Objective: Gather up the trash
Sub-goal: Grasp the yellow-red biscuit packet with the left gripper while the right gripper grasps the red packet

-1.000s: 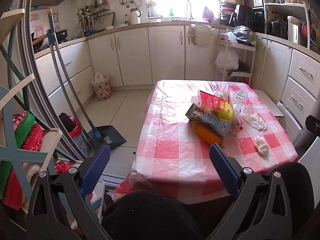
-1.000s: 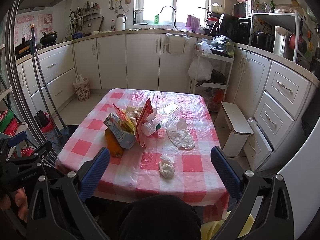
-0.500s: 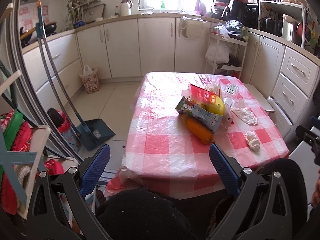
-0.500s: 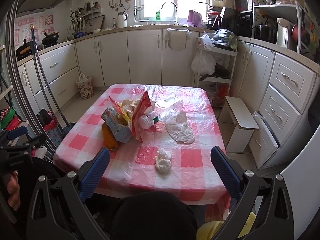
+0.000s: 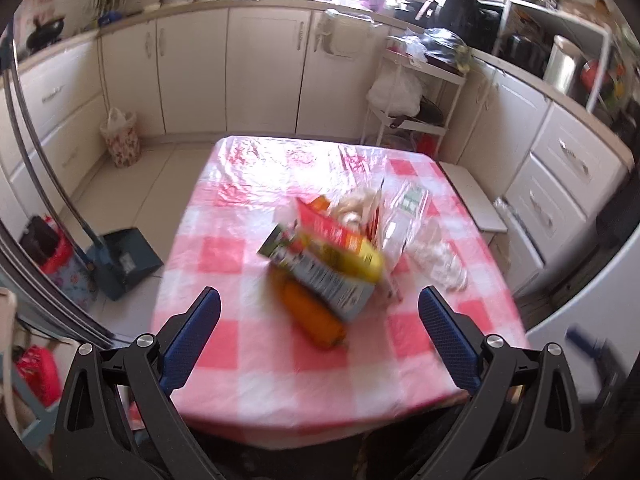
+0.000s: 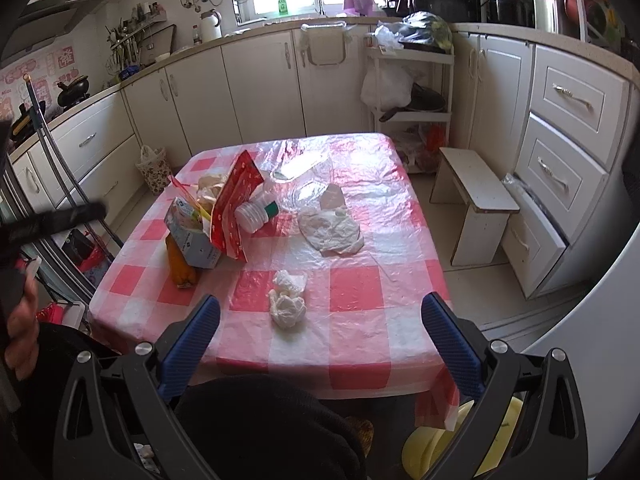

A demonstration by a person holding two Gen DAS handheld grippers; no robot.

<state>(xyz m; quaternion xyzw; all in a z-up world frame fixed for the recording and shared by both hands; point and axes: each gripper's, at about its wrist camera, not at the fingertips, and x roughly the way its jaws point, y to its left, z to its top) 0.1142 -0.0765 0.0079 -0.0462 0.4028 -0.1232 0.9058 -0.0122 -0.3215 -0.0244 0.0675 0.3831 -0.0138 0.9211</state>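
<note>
So the trash is all sitting on a table (image 6: 360, 344) with a pink-and-white checked plastic cover, smack in the middle of a kitchen. Taking the carton (image 6: 192, 236) as the landmark: an orange bottle (image 6: 180, 266) lies right against its near side, touching it, and a red snack bag (image 6: 234, 208) stands propped against its right side. A white bottle (image 6: 254, 216) with a green cap lies just right of that bag. Further right of the carton there's a flattened white plastic bag (image 6: 332, 234), and behind it some clear plastic packaging (image 6: 304, 172). Nearer the camera than the carton, well apart from it, are two crumpled tissues (image 6: 287, 300) close together.

The left gripper (image 5: 319, 312) has its jaws spread wide with nothing between them, hanging over the near edge of the table, pointed at the carton pile. That view is a bit motion-blurred. The right gripper (image 6: 320, 320) is also spread wide and empty, lined up with the tissues. On the floor left of the carton stands a blue dustpan (image 5: 124, 260).
</note>
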